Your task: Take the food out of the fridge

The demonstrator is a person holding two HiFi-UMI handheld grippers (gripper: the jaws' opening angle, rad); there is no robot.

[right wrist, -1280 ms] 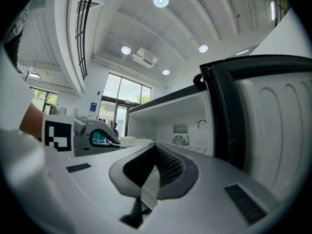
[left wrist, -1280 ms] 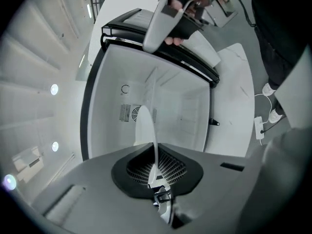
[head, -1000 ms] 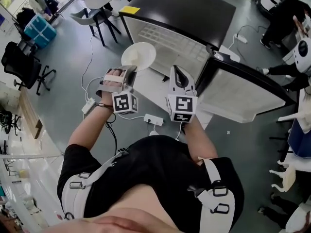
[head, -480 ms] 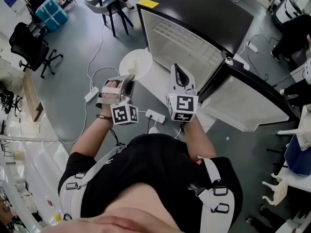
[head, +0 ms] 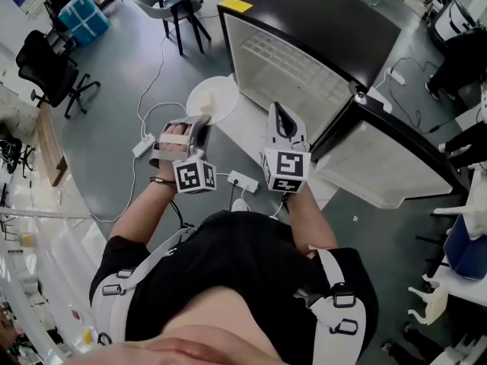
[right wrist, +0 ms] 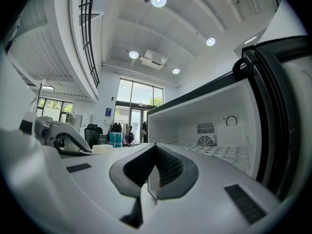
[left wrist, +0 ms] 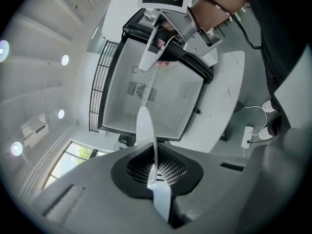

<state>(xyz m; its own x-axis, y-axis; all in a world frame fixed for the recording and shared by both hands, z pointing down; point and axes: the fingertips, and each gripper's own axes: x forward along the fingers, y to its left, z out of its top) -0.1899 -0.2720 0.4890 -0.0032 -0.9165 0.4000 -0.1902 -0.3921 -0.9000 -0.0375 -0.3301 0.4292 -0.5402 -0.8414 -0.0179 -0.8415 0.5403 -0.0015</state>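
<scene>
A small black fridge [head: 319, 21] stands with its door [head: 384, 158] swung wide to the right. Its white inside [right wrist: 214, 130] shows a wire shelf and no food that I can see. My left gripper [head: 199, 122] is shut on the rim of a round white plate [head: 211, 99], held left of the fridge opening over the white stand [head: 251, 139]. In the left gripper view the plate [left wrist: 145, 126] shows edge-on between the pads. My right gripper [head: 280, 112] is in front of the opening, level, jaws together and empty; its own view shows the gripper [right wrist: 153, 177] the same.
Power strips [head: 242, 181] and cables lie on the grey floor by my feet. Black office chairs [head: 49, 71] stand at the left, a table with a chair [head: 179, 6] at the back. Another person [head: 464, 52] is at the far right.
The left gripper has carried the plate leftward, off the fridge opening's edge; over the last half second both grippers have kept still.
</scene>
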